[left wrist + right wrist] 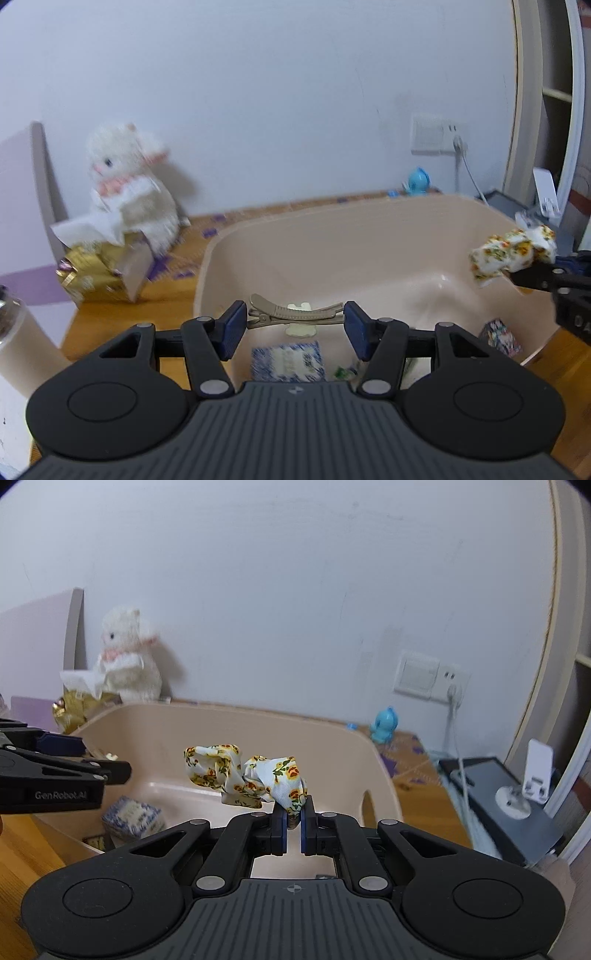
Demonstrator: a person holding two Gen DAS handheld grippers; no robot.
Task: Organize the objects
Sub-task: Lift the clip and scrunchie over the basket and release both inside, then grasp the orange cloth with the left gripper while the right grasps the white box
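My left gripper (295, 321) is shut on a beige metal hair clip (295, 313), gripped end to end between the blue pads, above the near side of a beige plastic basin (332, 216). Inside the basin lie a blue-and-white patterned packet (288, 360), a small patterned cube (502, 336) and a pale yellow piece (301, 329). My right gripper (293, 816) is shut on a floral fabric scrunchie (236, 771) and holds it over the basin (258, 716). In the left wrist view the scrunchie (511, 254) hangs at the basin's right rim. The left gripper (110, 768) enters the right wrist view from the left.
The basin sits on a wooden desk against a white wall. A white plush rabbit (129, 184) and a gold tissue box (99, 273) stand at the back left. At the back right stand a blue toy (386, 723), a wall socket with a cable (432, 677) and a dark device (506, 797).
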